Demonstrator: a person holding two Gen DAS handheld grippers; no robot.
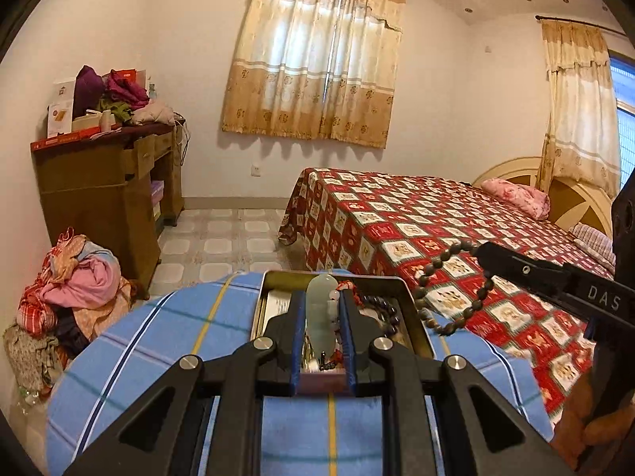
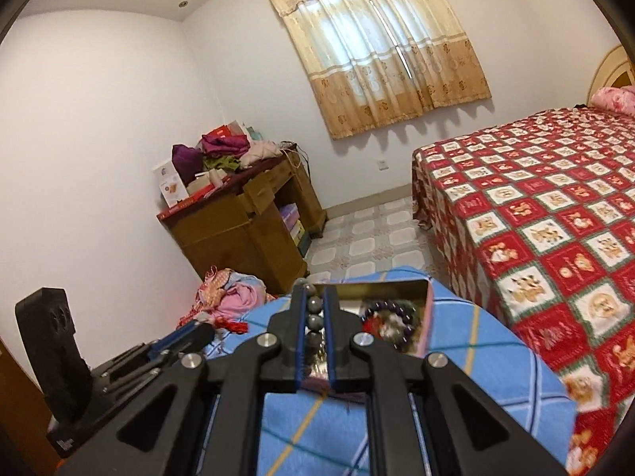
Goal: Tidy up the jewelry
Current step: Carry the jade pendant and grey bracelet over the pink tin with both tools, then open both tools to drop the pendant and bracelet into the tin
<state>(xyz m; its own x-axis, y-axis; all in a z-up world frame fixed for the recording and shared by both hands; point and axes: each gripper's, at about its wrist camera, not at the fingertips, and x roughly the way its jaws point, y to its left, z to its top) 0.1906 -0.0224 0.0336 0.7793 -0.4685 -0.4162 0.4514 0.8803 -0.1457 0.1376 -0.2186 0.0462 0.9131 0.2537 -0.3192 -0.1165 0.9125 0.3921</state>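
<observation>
A bed (image 1: 436, 230) under a red patterned quilt fills the right of the room, and nearer stands a round worktop (image 1: 158, 341) draped in blue plaid cloth, carrying an open metal tin (image 1: 412, 317) with a dark bead bracelet (image 1: 383, 311) inside. The left gripper (image 1: 323, 317) hovers above the tin, its fingers (image 1: 298, 337) nearly closed on a pale green jade pendant (image 1: 319, 309); the right gripper (image 2: 314, 317) has its fingers (image 2: 330, 337) clamped tight on a brown bead bracelet (image 1: 452, 289), which dangles beside the tin, over its right edge.
</observation>
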